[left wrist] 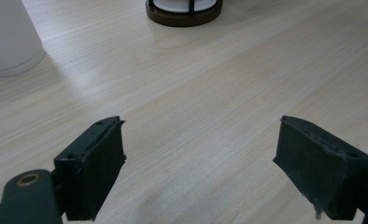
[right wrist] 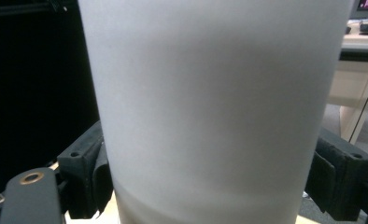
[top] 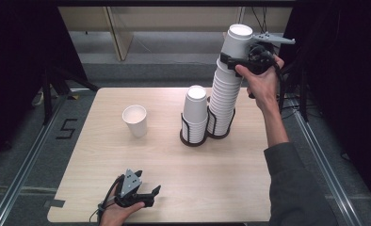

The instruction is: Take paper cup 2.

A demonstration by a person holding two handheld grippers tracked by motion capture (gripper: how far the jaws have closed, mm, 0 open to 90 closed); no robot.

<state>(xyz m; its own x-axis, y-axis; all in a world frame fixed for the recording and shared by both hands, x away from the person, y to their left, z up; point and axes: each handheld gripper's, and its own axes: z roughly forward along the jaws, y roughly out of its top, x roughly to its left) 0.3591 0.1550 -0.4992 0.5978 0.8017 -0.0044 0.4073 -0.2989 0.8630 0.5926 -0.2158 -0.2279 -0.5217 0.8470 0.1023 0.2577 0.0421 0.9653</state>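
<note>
In the high view, the right gripper [top: 234, 60] is up at the top of the tall stack of cups [top: 223, 96], its jaws clamped from the side around the top cup [top: 237, 41], which sits upside down with its flat base uppermost. The stack's long axis runs straight up from the right-hand black holder [top: 220, 133], so my guess is the cup has to come off along that same line, upward, before it can go anywhere. Just beside it on the left, a shorter stack [top: 194, 110] fills the second holder [top: 193, 139], and 1 single cup [top: 135, 120] stands upright and apart on the table [top: 103, 188], mouth open and looking empty. The left gripper [top: 148, 195] lies low near the front edge, well apart from both stacks; the right hand is plainly the nearer. In the left gripper view, the jaws stand apart over bare wood with nothing between them, the single cup [left wrist: 9, 37] off at upper left and a holder's base [left wrist: 184, 14] ahead. In the right gripper view, the top cup's white wall [right wrist: 210, 107] stands upright between the jaws, both pads [right wrist: 98, 179] pressing its sides.
</note>
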